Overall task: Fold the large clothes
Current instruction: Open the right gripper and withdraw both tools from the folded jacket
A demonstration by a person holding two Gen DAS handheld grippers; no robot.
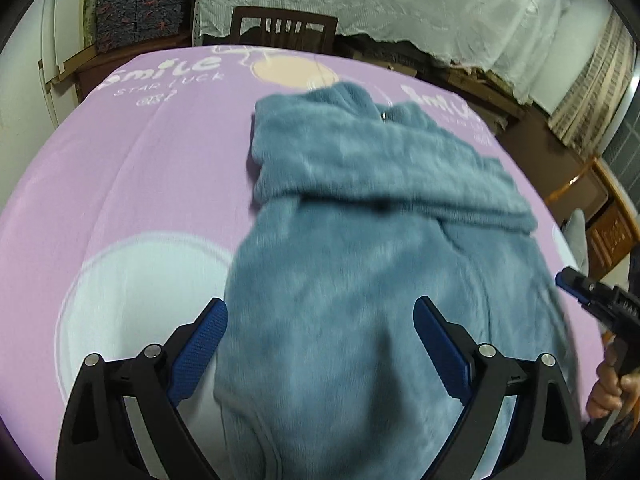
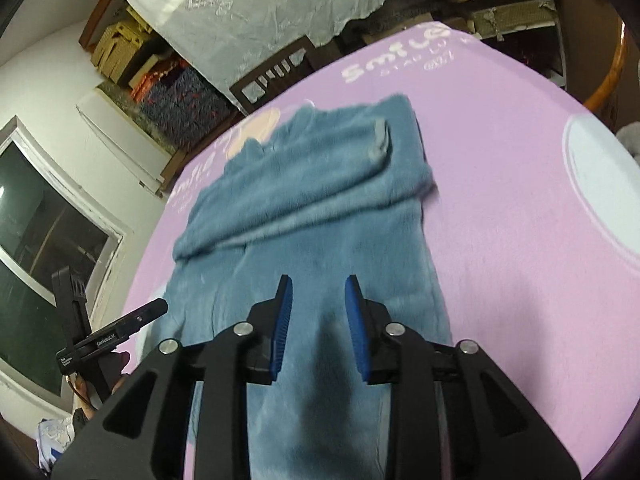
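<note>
You have one table (image 1: 132, 184) under a pink cloth (image 2: 500, 216), and one blue fleece garment (image 1: 360, 240) lying on it, running from your near edge toward the far edge. Both sleeves are folded across the chest as one thick band (image 2: 304, 192); one cuff (image 2: 380, 146) shows near the far right of that band. The near hem is cut off below both views, and motion blur smears the fleece, so its seams are hard to make out. One dark wooden chair (image 1: 285, 32) stands past the far edge, its seat hidden by the table. You hold two grippers. Your left gripper (image 1: 320, 344) hangs over the near part of the garment with its jaws spread wide, gripping nothing. Your right gripper (image 2: 318, 320) hangs over the same near part, jaws apart by a narrower gap, gripping nothing.
</note>
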